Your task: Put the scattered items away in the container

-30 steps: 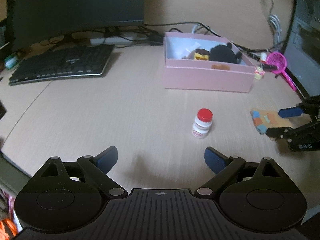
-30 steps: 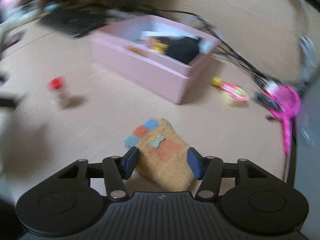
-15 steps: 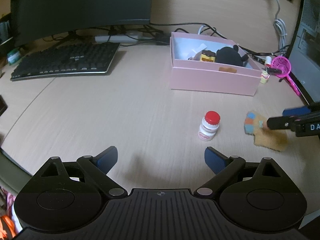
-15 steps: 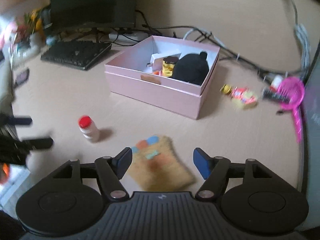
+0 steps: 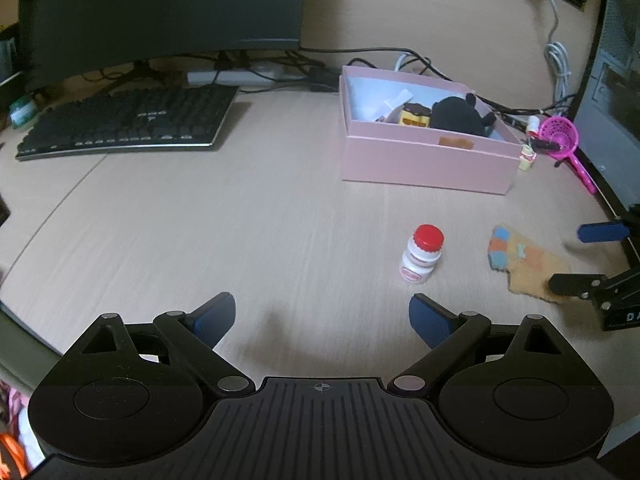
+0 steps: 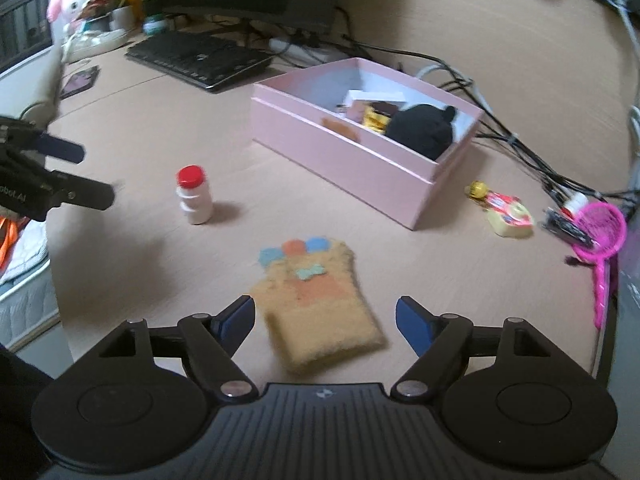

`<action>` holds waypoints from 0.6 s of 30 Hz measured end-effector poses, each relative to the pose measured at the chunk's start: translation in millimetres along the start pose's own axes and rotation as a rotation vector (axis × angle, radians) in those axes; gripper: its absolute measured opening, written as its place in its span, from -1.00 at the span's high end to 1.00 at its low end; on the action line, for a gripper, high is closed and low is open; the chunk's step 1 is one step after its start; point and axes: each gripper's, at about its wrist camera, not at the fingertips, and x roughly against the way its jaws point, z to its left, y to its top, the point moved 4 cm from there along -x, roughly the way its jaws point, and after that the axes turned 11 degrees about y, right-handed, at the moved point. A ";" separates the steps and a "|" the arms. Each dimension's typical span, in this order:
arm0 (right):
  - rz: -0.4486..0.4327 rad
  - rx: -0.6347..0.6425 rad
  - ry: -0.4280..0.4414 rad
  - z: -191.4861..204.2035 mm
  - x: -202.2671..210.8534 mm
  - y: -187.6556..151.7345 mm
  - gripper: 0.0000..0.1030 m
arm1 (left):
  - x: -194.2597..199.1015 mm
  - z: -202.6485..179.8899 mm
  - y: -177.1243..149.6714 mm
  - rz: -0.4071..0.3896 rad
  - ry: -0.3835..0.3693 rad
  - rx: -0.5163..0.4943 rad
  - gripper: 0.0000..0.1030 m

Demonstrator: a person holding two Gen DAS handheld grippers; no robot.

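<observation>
A pink box (image 5: 424, 164) (image 6: 352, 160) stands on the desk and holds a black plush and small items. A small white bottle with a red cap (image 5: 422, 254) (image 6: 195, 195) stands upright in front of it. A fuzzy orange mitt with coloured patches (image 5: 524, 264) (image 6: 320, 308) lies flat on the desk. My right gripper (image 6: 324, 320) is open, with its fingers on either side of the mitt's near end. My left gripper (image 5: 322, 318) is open and empty, short of the bottle.
A keyboard (image 5: 128, 124) and a monitor (image 5: 160, 12) are at the back left. A pink toy net (image 6: 600, 236), a yellow wrapped toy (image 6: 506, 216) and cables (image 6: 520, 152) lie right of the box. The desk edge is close on the right.
My right gripper has opened wider and pulled back, so the mitt lies flat between its fingers. The left gripper has stayed open and shifted slightly.
</observation>
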 end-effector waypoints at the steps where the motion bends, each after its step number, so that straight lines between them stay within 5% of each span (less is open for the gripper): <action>1: -0.001 0.007 0.004 1.8 -5.5 1.0 -0.52 | 0.2 -1.3 0.2 -0.001 -0.004 -0.006 -0.88; 6: -0.003 -0.059 0.003 -4.6 -24.3 0.4 -0.42 | 1.6 -11.1 1.6 -0.010 -0.031 -0.046 -0.88; 8: -0.006 -0.092 -0.021 -6.8 -18.9 -1.3 0.07 | 1.2 -17.3 3.0 -0.015 -0.045 -0.074 -0.88; 11: -0.019 -0.155 -0.067 -10.6 0.1 -12.6 0.28 | -0.2 -32.2 8.0 -0.045 -0.076 -0.131 -0.87; 15: -0.040 -0.259 -0.104 -14.6 28.4 -29.0 0.46 | -12.6 -55.5 16.2 -0.053 -0.133 -0.197 -0.37; 18: -0.047 -0.303 -0.137 -13.5 39.6 -36.9 0.46 | -24.6 -68.0 19.1 -0.056 -0.142 -0.232 -0.39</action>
